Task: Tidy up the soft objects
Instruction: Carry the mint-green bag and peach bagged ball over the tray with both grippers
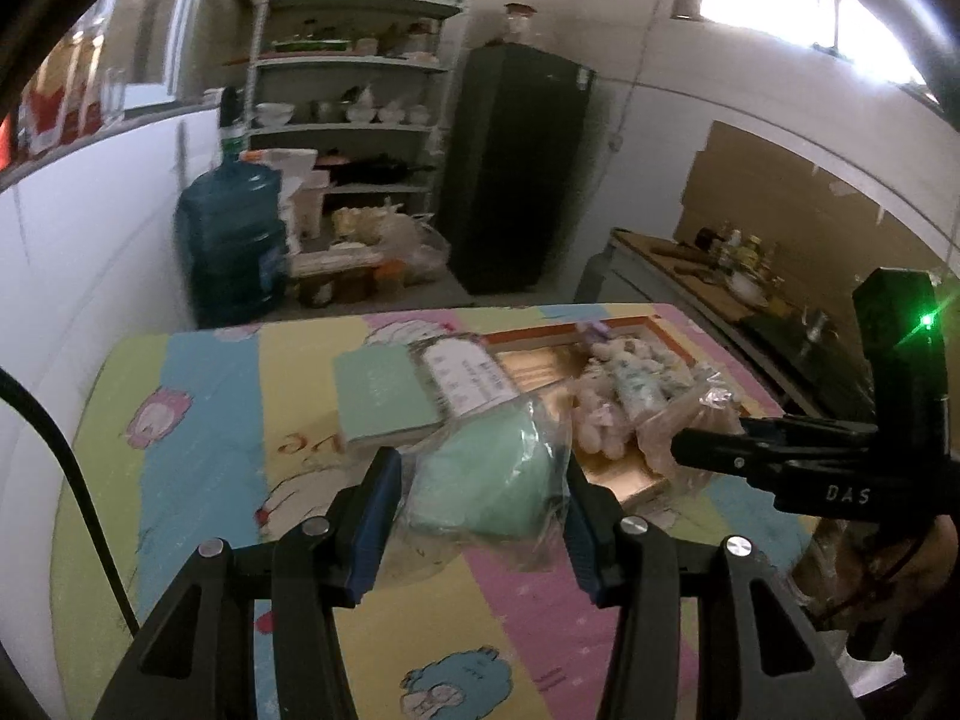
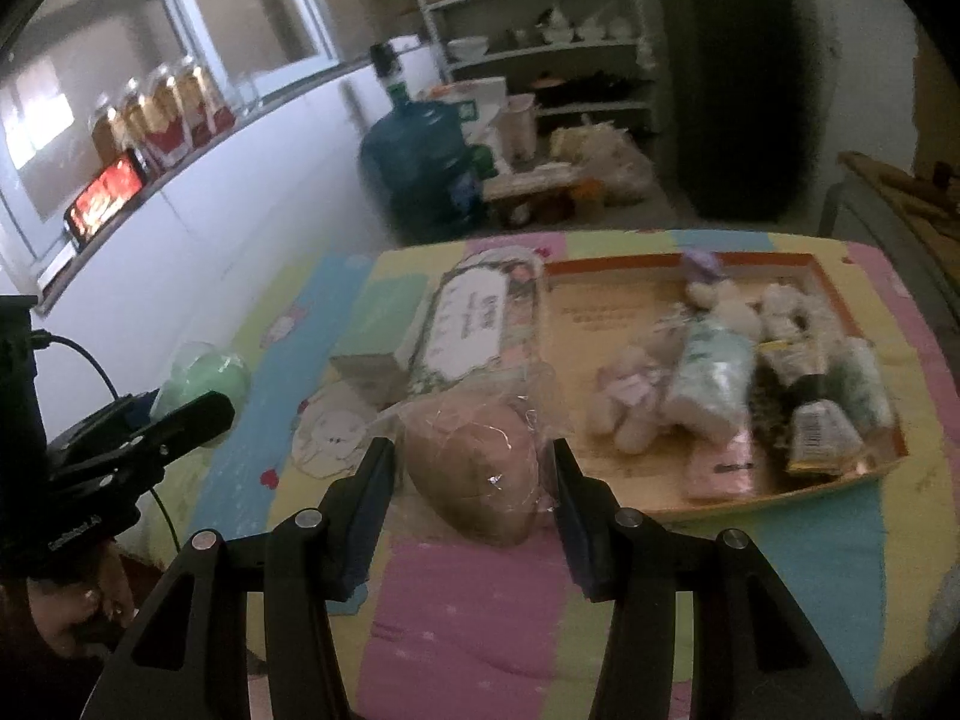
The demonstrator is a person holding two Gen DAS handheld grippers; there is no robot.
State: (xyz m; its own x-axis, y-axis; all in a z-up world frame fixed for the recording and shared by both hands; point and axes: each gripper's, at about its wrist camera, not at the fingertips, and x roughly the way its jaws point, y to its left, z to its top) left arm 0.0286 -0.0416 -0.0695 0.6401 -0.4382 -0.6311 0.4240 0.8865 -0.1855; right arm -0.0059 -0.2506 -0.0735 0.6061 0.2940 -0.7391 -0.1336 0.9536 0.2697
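I have one soft bundle in each gripper. My left gripper (image 1: 480,492) is clamped on the green bagged bundle (image 1: 480,480), its blue pads pressing the plastic on both sides. My right gripper (image 2: 471,480) is closed on the brown bagged bundle (image 2: 474,474) the same way. Whether either bundle is clear of the colourful cartoon-print table (image 1: 198,480) I cannot tell.

The shallow orange-rimmed tray (image 2: 840,294) lies at about one o'clock from my right gripper and already carries several soft things: a pale plush toy (image 2: 630,402), a rolled white-and-green pack (image 2: 714,378), and a few darker packets toward its three-o'clock end, too blurred to name. So part of the sorting looks done, by my reckoning.

What remains, as I judge it, is these two bundles, which are not yet in the tray. A mint-green box (image 1: 384,390) and a labelled packet (image 1: 462,378) sit at eleven and twelve o'clock from my left gripper, just beside the tray's near edge; whether they count as soft things to move I cannot tell. The tray's nine-o'clock half is bare, so I'd expect room for both bundles there.
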